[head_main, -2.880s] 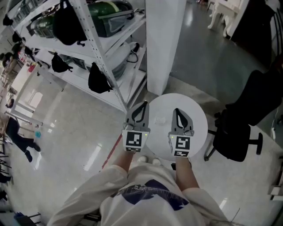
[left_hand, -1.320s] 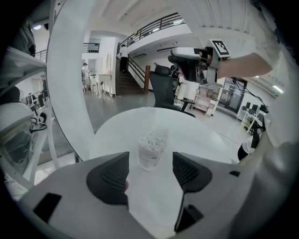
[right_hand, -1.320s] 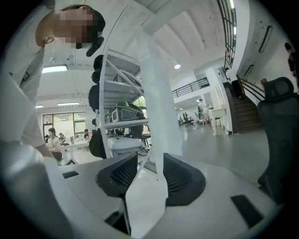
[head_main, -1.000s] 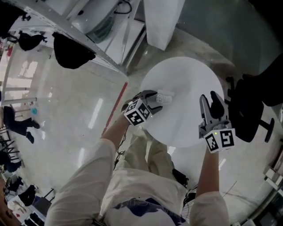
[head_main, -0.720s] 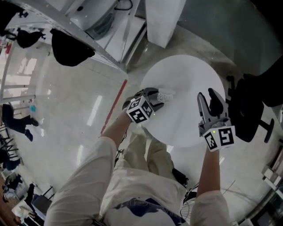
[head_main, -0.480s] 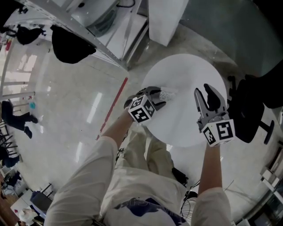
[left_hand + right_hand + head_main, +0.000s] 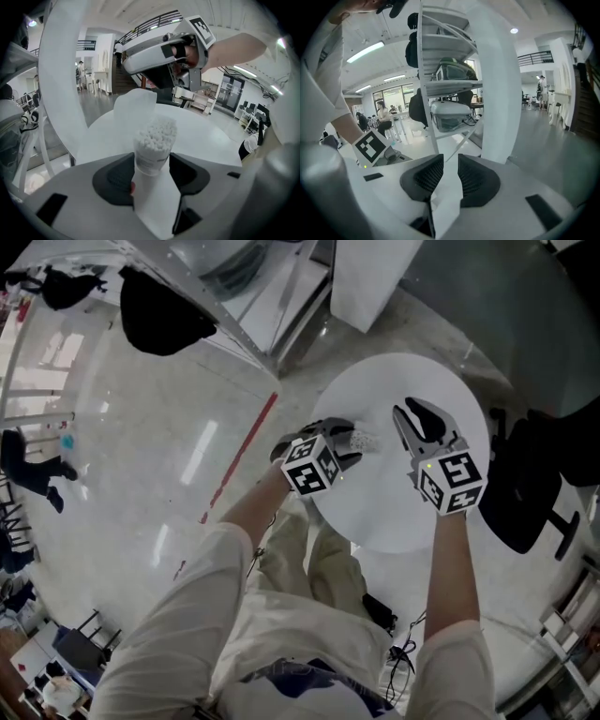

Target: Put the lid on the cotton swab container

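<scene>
The left tongs (image 7: 347,440) clench the uncapped cotton swab container (image 7: 154,140), upright near the left edge of the bench (image 7: 412,512); the right tongs (image 7: 410,411), over the bench's middle, have just been closing, nothing visibly between them

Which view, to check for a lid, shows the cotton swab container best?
The left gripper view: the cotton swab container stands upright, swab tips bare, between the jaws of the left gripper, just closed on it. The head view shows it tiny; the right gripper view, not at all.
</scene>
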